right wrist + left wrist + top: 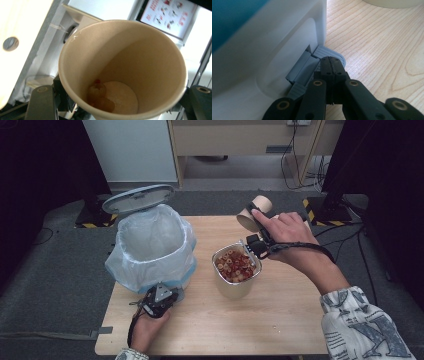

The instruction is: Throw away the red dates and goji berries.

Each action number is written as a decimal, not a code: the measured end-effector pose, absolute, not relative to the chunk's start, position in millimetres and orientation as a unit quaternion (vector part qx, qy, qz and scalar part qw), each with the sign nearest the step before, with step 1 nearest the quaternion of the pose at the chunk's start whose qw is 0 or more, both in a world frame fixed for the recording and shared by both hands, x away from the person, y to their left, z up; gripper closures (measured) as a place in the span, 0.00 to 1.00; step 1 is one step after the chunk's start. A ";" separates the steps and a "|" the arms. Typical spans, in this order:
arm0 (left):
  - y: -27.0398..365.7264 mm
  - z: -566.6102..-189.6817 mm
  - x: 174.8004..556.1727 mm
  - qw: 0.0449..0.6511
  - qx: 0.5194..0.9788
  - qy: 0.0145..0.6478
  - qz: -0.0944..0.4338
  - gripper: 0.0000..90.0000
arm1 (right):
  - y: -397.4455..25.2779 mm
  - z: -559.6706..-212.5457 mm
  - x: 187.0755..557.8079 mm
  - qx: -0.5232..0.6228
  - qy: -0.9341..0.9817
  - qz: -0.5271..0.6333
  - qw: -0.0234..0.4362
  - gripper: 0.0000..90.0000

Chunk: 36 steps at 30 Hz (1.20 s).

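Note:
A white pedal bin [150,245] lined with a clear bag stands on the left of the table, its grey lid [139,198] tipped up and back. My left gripper [166,294] is shut, low at the bin's base. In the left gripper view its tips [331,62] rest on the grey pedal [329,52]. My right gripper [256,217] is shut on a brown paper cup [252,212], held tilted above a beige container [232,290] of red and tan cereal rings [234,265]. The right gripper view looks into the cup [140,57], where a few pieces [98,96] lie at the bottom.
The wooden table [280,320] has bare surface at the front and right of the container. Grey carpet surrounds it. A cabinet and cables stand beyond the far edge, and black stands with striped bases sit at both far corners.

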<state>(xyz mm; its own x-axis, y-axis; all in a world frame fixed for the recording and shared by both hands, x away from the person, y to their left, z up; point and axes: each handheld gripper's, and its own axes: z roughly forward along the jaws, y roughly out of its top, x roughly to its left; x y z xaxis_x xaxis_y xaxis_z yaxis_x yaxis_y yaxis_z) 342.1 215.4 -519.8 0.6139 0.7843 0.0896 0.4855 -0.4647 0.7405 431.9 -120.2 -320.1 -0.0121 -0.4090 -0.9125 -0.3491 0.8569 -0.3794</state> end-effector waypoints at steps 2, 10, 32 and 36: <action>215.4 -519.8 342.1 0.348 0.828 0.383 0.215 0.99 | -118.7 -329.6 431.0 -0.286 0.714 -0.038 0.638 0.32; 215.5 -519.9 342.1 0.348 0.828 0.384 0.214 0.99 | -120.8 -337.9 434.7 -0.263 0.737 -0.017 0.623 0.32; 215.5 -519.8 342.0 0.348 0.828 0.383 0.215 0.99 | -123.3 -341.6 439.1 -0.189 0.778 0.067 0.596 0.32; 215.4 -519.8 342.0 0.348 0.828 0.383 0.215 0.99 | -124.1 -339.5 440.8 -0.170 0.784 0.091 0.590 0.32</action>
